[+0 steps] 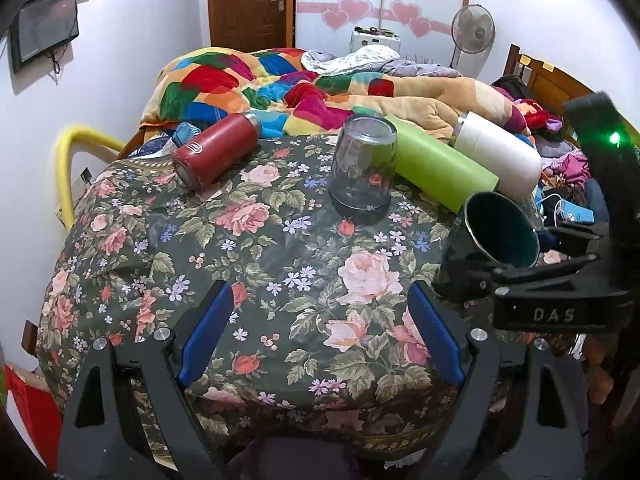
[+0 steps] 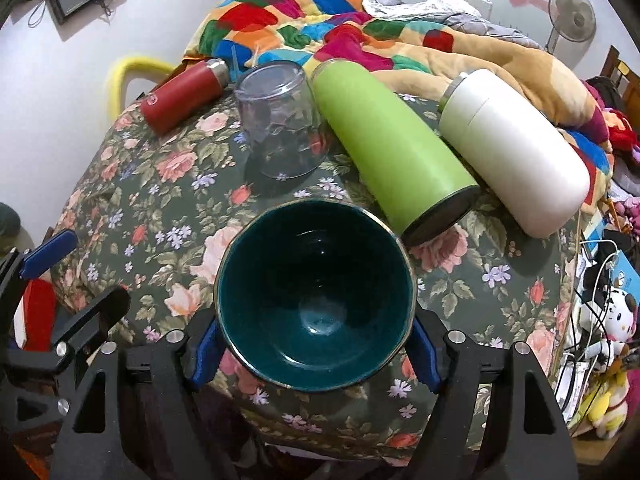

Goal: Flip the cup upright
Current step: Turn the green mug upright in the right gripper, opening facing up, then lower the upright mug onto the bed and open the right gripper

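A dark teal cup (image 2: 316, 300) sits between the blue pads of my right gripper (image 2: 316, 344), which is shut on it; its mouth faces the camera and it is held above the floral tablecloth (image 2: 168, 168). In the left wrist view the same cup (image 1: 500, 228) is tilted at the right, held by the right gripper (image 1: 520, 276). My left gripper (image 1: 320, 332) is open and empty over the cloth near the front edge.
A clear glass (image 1: 362, 164) stands upside down mid-table. A red bottle (image 1: 216, 150), a green bottle (image 1: 440, 164) and a white bottle (image 1: 500, 152) lie on their sides behind. A colourful quilt (image 1: 280, 84) is beyond; clutter and cables (image 2: 600, 292) lie right.
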`<action>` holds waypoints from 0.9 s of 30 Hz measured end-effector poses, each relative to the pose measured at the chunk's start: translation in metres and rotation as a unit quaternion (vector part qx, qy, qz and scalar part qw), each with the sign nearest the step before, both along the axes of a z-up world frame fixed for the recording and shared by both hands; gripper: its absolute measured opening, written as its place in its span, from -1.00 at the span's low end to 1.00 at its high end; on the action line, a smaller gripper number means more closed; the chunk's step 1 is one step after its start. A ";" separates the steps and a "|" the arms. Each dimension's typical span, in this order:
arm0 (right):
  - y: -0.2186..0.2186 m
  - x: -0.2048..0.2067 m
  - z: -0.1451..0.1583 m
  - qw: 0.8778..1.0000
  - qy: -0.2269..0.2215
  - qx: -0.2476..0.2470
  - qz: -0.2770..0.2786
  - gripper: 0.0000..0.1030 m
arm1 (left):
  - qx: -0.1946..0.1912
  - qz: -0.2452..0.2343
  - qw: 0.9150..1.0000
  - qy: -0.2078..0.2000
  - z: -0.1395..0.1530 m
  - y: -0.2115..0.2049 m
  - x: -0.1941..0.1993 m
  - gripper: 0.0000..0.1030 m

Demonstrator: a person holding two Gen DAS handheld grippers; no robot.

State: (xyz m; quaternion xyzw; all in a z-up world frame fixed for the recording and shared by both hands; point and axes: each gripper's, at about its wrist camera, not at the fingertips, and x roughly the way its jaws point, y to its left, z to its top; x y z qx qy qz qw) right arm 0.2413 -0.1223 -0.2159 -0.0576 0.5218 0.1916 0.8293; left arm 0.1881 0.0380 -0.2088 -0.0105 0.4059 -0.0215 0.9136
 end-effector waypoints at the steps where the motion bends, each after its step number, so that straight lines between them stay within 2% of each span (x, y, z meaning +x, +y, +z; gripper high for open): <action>1: 0.000 -0.001 0.000 1.000 0.000 -0.003 -0.001 0.44 | -0.001 0.000 1.000 -0.003 0.003 0.000 -0.002 0.72; 6: -0.009 -0.015 0.010 1.000 -0.010 -0.001 0.002 0.44 | -0.005 -0.001 1.000 -0.021 0.023 -0.004 -0.013 0.72; 9: -0.021 -0.031 0.028 0.999 -0.030 0.010 0.001 0.44 | -0.010 -0.005 0.999 -0.039 0.041 -0.009 -0.022 0.72; 12: -0.037 -0.053 0.060 0.997 -0.079 0.018 -0.009 0.44 | -0.015 -0.009 0.998 -0.067 0.063 -0.015 -0.034 0.72; 16: -0.063 -0.084 0.111 0.987 -0.153 0.047 -0.029 0.44 | -0.027 -0.019 0.992 -0.124 0.107 -0.026 -0.058 0.72; 21: -0.090 -0.127 0.174 0.960 -0.259 0.087 -0.057 0.44 | -0.024 -0.028 0.975 -0.218 0.161 -0.042 -0.101 0.78; 23: -0.098 -0.148 0.196 0.945 -0.301 0.106 -0.064 0.44 | -0.017 -0.029 0.967 -0.251 0.177 -0.049 -0.119 0.79; 27: -0.103 -0.184 0.223 0.920 -0.362 0.134 -0.068 0.48 | -0.016 -0.030 0.953 -0.303 0.203 -0.056 -0.152 0.81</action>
